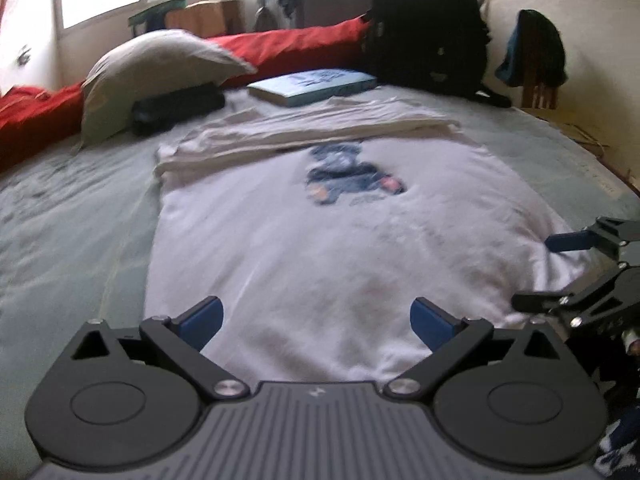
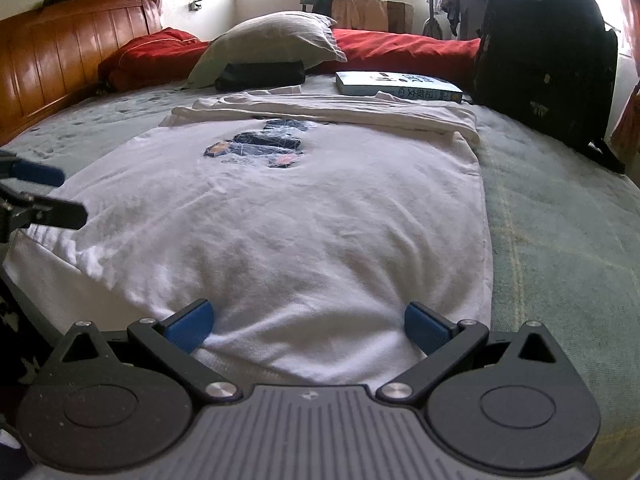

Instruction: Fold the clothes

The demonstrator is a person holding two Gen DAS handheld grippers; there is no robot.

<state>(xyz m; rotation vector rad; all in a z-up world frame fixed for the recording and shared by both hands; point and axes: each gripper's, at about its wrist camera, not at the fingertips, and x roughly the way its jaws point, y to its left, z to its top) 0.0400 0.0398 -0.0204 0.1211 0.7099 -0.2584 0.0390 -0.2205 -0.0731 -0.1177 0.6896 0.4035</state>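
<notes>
Two claws, left gripper (image 1: 316,322) and right gripper (image 2: 308,326), both spread wide over white T-shirt (image 2: 304,208) hem on bed (image 2: 560,220), seemingly poised for next fold.

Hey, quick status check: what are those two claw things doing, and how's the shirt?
Left gripper open, right gripper open, both at near hem. White T-shirt flat on bed, far end folded over. Book and backpack lie beyond it, apart.

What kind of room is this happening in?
Most likely a bedroom in a home: a white T-shirt lies spread on a bed with a wooden headboard and a pillow.
</notes>
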